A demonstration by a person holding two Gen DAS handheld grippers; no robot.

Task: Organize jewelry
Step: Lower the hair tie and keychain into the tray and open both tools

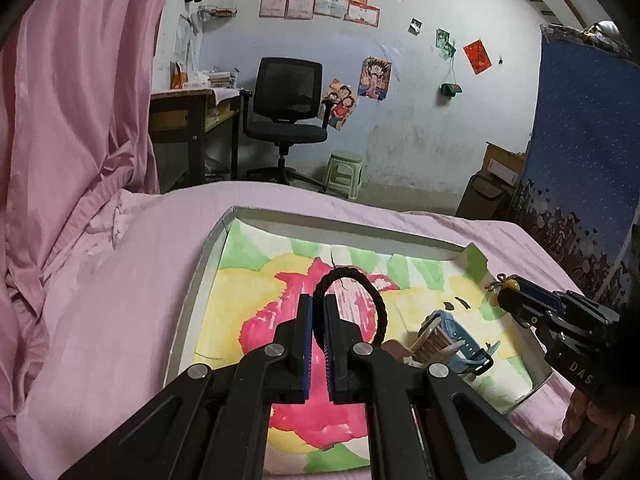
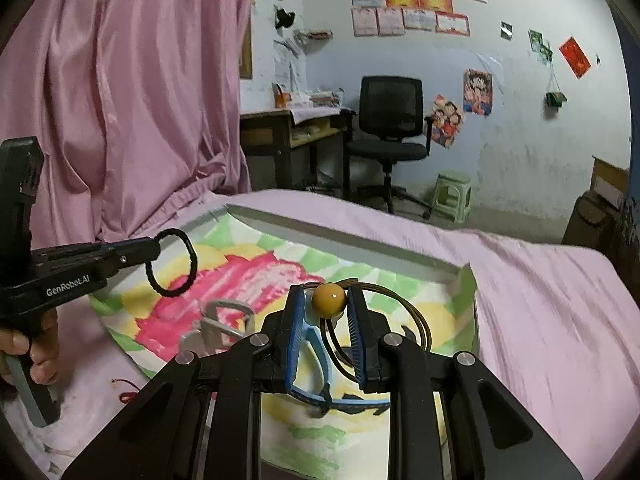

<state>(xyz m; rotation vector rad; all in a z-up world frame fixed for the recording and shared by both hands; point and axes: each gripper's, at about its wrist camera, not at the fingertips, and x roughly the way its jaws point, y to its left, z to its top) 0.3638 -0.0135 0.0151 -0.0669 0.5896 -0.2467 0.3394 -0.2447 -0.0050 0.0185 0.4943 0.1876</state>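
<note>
A shallow grey tray (image 1: 208, 256) lined with a bright flower drawing lies on the pink bed; its rim (image 2: 344, 228) also shows in the right wrist view. My left gripper (image 1: 317, 304) is shut on a black braided hair tie (image 1: 376, 300) and holds it above the tray; the hair tie (image 2: 176, 264) also shows in the right wrist view. My right gripper (image 2: 326, 300) is shut on a yellow bead (image 2: 329, 298) with brown cord loops (image 2: 420, 320), above the tray's right side. A blue watch (image 1: 460, 336) lies in the tray.
A metal clip-like piece (image 2: 224, 320) and a brown woven item (image 1: 434, 344) lie in the tray by the watch. Pink bedding (image 1: 100, 320) surrounds the tray. A red string (image 2: 126, 394) lies on the sheet. A desk, office chair (image 1: 286, 116) and green stool (image 1: 344, 172) stand beyond the bed.
</note>
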